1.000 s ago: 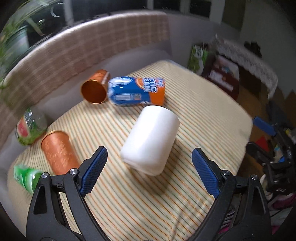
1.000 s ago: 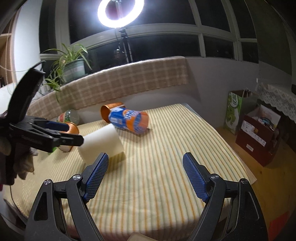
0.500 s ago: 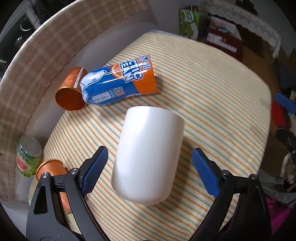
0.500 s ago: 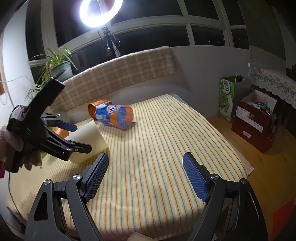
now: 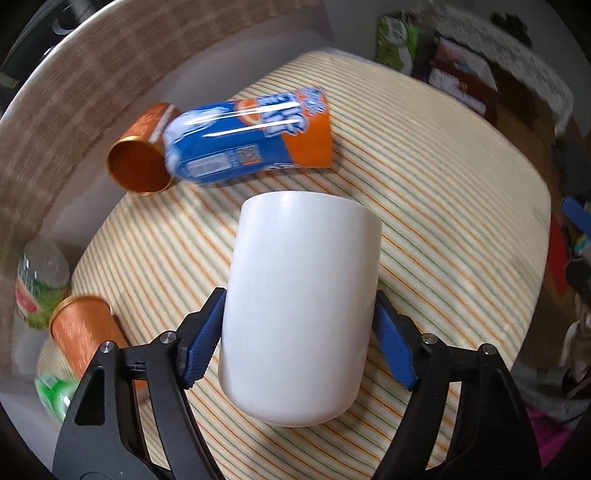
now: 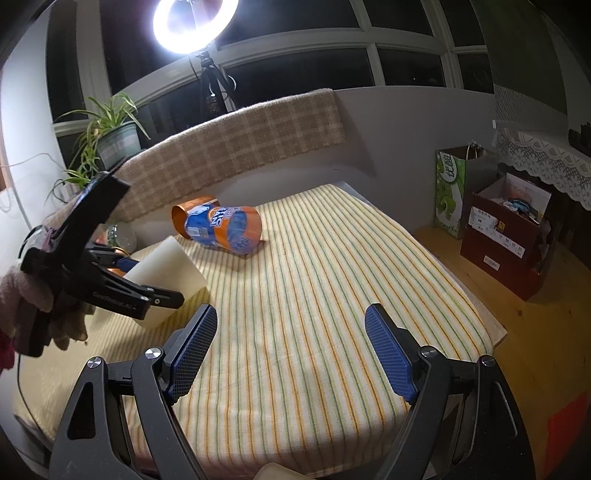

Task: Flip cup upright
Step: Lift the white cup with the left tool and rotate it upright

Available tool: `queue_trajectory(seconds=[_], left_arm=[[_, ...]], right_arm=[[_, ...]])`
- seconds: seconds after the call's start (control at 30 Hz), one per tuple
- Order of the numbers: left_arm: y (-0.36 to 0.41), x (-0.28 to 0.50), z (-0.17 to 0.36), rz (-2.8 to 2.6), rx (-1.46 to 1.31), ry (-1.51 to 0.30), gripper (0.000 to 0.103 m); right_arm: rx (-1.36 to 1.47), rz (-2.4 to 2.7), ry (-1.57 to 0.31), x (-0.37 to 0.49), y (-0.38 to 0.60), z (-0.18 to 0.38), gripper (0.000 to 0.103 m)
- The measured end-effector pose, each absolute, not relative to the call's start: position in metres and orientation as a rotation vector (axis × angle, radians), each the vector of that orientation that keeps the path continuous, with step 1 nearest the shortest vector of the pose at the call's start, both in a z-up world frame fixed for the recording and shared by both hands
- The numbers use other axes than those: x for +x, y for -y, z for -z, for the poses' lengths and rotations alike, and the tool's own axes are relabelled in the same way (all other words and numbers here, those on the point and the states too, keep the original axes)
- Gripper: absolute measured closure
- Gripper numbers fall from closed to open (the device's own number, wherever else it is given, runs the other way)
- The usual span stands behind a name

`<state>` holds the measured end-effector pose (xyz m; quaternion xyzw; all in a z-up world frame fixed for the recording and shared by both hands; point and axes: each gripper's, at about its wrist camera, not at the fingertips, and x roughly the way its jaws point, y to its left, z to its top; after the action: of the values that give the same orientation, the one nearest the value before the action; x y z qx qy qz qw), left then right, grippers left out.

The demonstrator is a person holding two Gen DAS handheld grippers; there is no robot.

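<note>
The white cup (image 5: 301, 310) is lying on its side on the striped cloth (image 5: 424, 206), and the left gripper (image 5: 299, 347) is closing around its body, blue pads (image 5: 201, 349) pressing against both flanks. Just beyond the cup, a blue-and-orange snack tube (image 5: 247, 140) is lying on its side, its end touching a copper can (image 5: 142, 162) whose open mouth is facing the camera; the tube's lettering is blurring too much to read. To the left, another copper can (image 5: 83, 332) is sitting beside a green watermelon-print bottle (image 5: 38, 286), and a green object (image 5: 55, 393) is peeking out behind the gripper's arm. The right wrist view is showing what the left cannot: a glowing ring light (image 6: 195, 24), a potted plant (image 6: 112, 138), a green paper bag (image 6: 456, 190) with unreadable writing, and a red box (image 6: 506, 230). The right gripper (image 6: 291, 352) is hovering wide open over bare cloth, gripping nothing.
</note>
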<state>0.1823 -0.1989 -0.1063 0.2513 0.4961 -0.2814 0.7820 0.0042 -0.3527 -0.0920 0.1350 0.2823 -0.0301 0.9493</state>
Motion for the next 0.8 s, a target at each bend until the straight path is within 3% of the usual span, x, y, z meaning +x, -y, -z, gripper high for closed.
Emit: queue_trajectory(seconds=[0.5, 0.8], left_arm=[[0.058, 0.118, 0.104, 0.449, -0.21, -1.1, 0.026], [0.034, 0.093, 0.087, 0.423, -0.324, -1.05, 0.027]], right_arm=[[0.257, -0.019, -0.573, 0.009, 0.327, 0.087, 0.021], [0.209, -0.052, -0.564, 0.005, 0.307, 0.08, 0.021]])
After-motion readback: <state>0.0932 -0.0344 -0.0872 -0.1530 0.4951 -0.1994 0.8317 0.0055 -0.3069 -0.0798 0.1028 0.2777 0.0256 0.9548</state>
